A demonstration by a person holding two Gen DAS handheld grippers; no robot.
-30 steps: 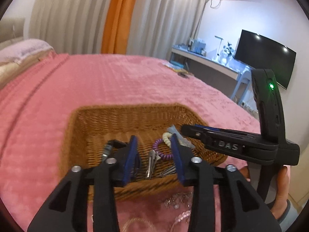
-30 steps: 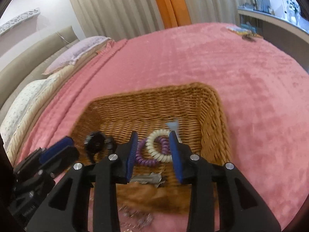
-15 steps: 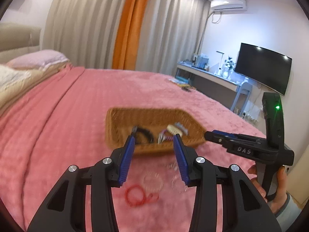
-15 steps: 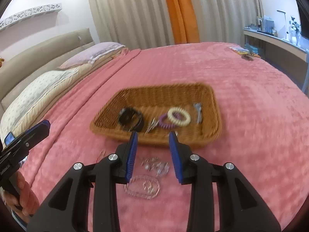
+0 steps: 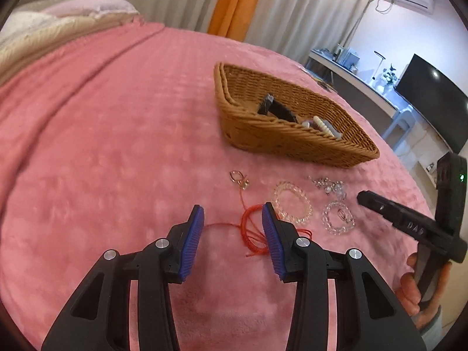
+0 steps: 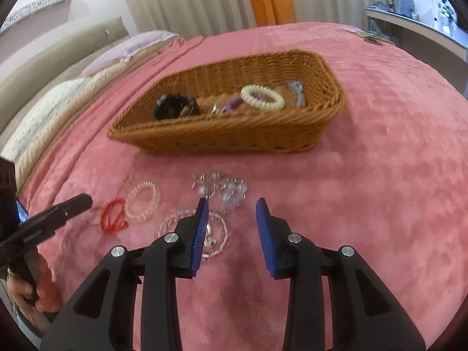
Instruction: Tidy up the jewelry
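Left wrist view: left gripper (image 5: pixel 232 215) is hovering over the pink bedspread (image 5: pixel 117 146), jaws standing apart and gripping nothing, with the red cord bracelet (image 5: pixel 251 228) lying between its fingertips. Pale beaded bracelet (image 5: pixel 292 204) is lying just beside it; clear beaded bracelet (image 5: pixel 337 218), silver charm cluster (image 5: pixel 329 184) and gold ring (image 5: pixel 238 177) are resting nearby. Wicker basket (image 5: pixel 292 140) is sitting beyond them, holding hair ties.

Right wrist view: right gripper (image 6: pixel 232 207) is hovering with jaws apart, empty, the clear beaded bracelet (image 6: pixel 218 235) lying partly under its left finger. Cream coil hair tie (image 6: pixel 261 96) is lying inside the basket (image 6: pixel 228 134).
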